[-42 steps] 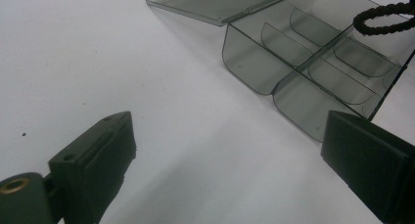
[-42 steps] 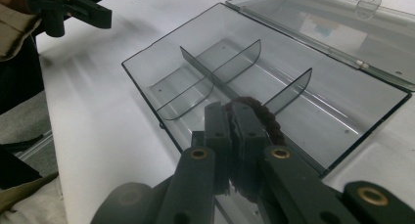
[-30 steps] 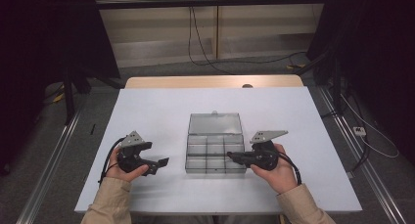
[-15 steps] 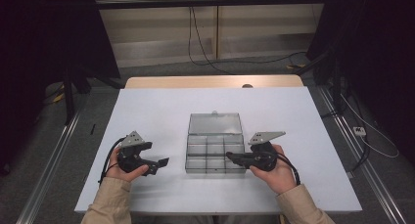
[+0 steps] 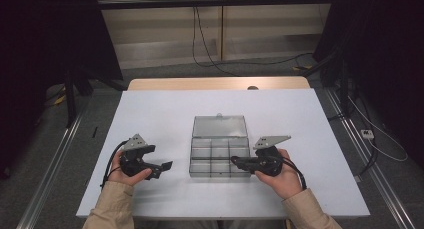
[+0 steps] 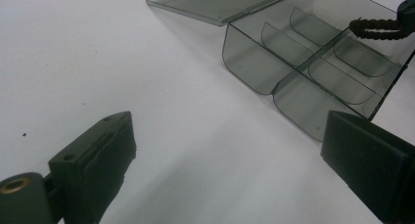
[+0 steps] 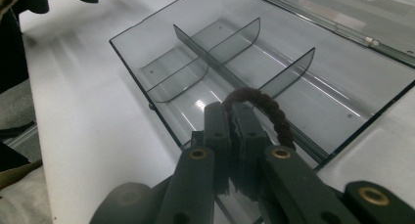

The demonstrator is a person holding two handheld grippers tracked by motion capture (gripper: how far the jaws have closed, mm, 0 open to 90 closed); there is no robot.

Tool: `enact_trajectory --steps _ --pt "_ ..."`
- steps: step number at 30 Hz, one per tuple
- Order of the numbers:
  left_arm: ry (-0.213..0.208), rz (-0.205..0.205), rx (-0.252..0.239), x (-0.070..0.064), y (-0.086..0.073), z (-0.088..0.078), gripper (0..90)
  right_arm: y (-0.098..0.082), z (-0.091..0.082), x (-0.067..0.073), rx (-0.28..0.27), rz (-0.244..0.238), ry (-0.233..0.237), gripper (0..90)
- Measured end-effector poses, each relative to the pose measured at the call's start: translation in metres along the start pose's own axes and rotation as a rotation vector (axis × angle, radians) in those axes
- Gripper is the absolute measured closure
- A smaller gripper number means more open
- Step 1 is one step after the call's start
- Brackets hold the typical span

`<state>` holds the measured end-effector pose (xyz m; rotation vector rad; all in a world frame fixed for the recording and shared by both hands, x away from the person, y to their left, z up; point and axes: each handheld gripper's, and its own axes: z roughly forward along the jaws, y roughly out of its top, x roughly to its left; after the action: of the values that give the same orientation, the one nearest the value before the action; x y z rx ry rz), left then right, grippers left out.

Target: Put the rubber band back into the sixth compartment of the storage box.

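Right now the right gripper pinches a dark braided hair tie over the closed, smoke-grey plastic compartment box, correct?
Not quite: the smoke-grey plastic compartment box is open, its lid laid flat behind it, as the high view shows. The right gripper does pinch the dark braided hair tie over it.

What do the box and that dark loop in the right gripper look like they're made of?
Box: probably hard plastic, smoke-tinted, clear and glossy; the table shows through it and its floor shows glints. Loop: likely fabric-covered elastic, dark brown and matte, with a twisted, ribbed surface like a hair tie. The right gripper pinches it.
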<state>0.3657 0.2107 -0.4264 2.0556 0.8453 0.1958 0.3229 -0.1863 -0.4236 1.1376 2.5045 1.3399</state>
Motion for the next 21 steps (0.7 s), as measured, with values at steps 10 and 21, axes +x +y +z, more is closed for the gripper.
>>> enact_trajectory --steps 10,21 --pt "0.0 -0.002 0.004 -0.0001 0.0001 -0.0002 6.0 -0.0008 0.0003 0.0002 -0.002 0.007 0.005 86.0" --pt "0.001 -0.003 -0.001 0.0001 0.0 -0.0003 6.0 -0.0004 0.0009 0.0011 -0.004 0.003 0.007 81.5"
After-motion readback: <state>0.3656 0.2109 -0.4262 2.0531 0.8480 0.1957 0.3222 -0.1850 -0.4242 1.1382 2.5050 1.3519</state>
